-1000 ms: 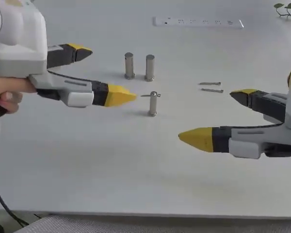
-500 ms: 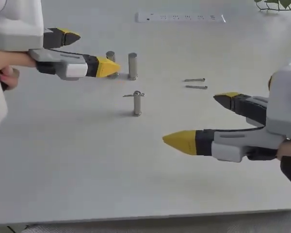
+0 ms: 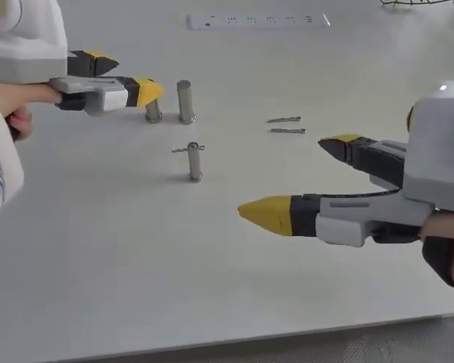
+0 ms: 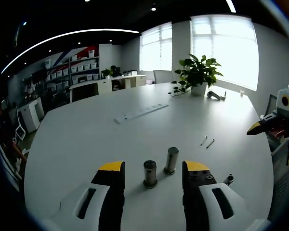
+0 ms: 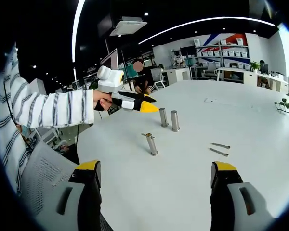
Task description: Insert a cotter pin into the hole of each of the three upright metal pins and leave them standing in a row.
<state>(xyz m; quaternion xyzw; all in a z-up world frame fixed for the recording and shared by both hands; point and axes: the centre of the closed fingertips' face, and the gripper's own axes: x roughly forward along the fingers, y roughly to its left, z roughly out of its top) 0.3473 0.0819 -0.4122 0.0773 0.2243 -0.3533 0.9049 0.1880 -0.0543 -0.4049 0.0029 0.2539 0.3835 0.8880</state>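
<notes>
Evidently, one of the three assemblies is complete. The left claw (image 3: 136,77) is held level above the desk (image 3: 136,265), jaws wide and empty. It is lined up on the nearer bare pin (image 4: 150,173), which stands upright just ahead of the gap between the jaw tips. The second bare pin (image 4: 171,160) stands just beyond it, close beside but apart. This alignment suggests an approach to grip and steady one bare pin for fitting.

The right claw (image 3: 281,176) also hangs wide and empty, well short of the work. The two loose cotter pins (image 3: 285,119) lie flat and parallel on the desk, ahead of its far jaw tip and clear of it. They are probably placed within that claw's reach for pickup.

The fitted pin (image 3: 194,162) stands upright between the two claws, touched by neither. Its cotter pin (image 3: 189,148) runs crosswise through the head. It stands nearer the person than the bare pair, so the row is not yet formed. A power strip (image 3: 257,20) lies far beyond both claws.
</notes>
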